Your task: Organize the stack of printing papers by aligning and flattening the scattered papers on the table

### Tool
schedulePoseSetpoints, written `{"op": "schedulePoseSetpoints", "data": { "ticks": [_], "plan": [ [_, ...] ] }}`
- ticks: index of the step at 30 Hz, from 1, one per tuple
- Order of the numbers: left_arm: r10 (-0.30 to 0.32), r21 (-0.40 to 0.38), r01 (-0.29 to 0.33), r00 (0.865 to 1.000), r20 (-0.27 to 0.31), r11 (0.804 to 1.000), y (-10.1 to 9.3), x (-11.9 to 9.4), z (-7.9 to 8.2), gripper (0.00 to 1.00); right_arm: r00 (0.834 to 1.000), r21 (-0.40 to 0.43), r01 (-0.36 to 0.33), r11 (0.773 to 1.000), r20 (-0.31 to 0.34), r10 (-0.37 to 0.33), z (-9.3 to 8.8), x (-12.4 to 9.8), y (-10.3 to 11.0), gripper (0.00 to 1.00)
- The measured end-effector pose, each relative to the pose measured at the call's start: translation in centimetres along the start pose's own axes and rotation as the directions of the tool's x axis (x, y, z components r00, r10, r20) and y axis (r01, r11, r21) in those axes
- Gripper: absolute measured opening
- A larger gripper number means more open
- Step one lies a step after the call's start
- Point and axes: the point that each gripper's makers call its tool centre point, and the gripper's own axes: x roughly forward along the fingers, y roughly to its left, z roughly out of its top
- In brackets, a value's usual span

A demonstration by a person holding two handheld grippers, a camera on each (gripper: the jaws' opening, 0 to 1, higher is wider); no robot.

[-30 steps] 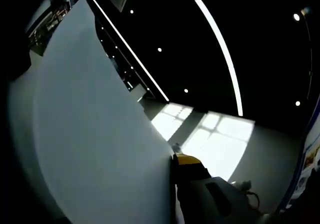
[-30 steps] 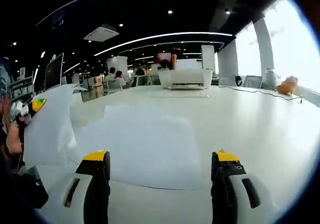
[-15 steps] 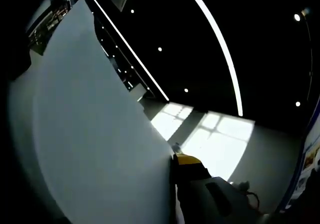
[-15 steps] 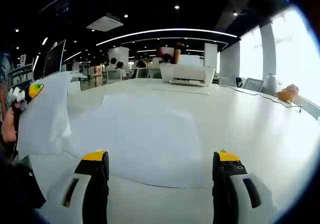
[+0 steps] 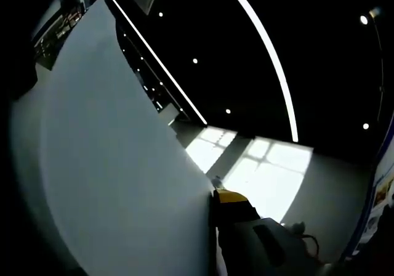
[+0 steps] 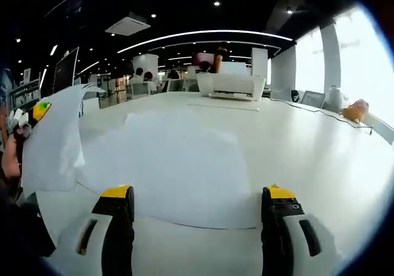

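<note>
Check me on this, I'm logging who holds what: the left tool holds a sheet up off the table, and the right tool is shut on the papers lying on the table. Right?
Not quite. The right tool is open, jaws wide apart with the papers on the table beyond them; the right gripper view shows it. The left tool does hold a sheet up.

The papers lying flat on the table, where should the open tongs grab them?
Probably at the near edge of the papers, coming in low along the white table. The sheets lie flat, so only an edge gives the jaws something to pinch. That edge already sits between the open right tongs. The left tongs hold a lifted sheet.
</note>
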Motion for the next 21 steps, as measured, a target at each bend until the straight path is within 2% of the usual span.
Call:
{"op": "schedulePoseSetpoints", "data": {
  "ticks": [6,21],
  "plan": [
    [0.001,0.000,-0.001,1.000,-0.001,1.000,0.02,0.05,-0.03,0.08,1.000,-0.001,-0.005,1.000,-0.001,0.005,-0.01,0.06,0.01,0.80],
    [0.000,0.002,0.000,1.000,0.001,1.000,-0.07,0.03,-0.02,0.08,0.999,-0.012,-0.037,0.999,0.005,0.037,-0.02,0.86,0.02,0.69]
  ]
}}
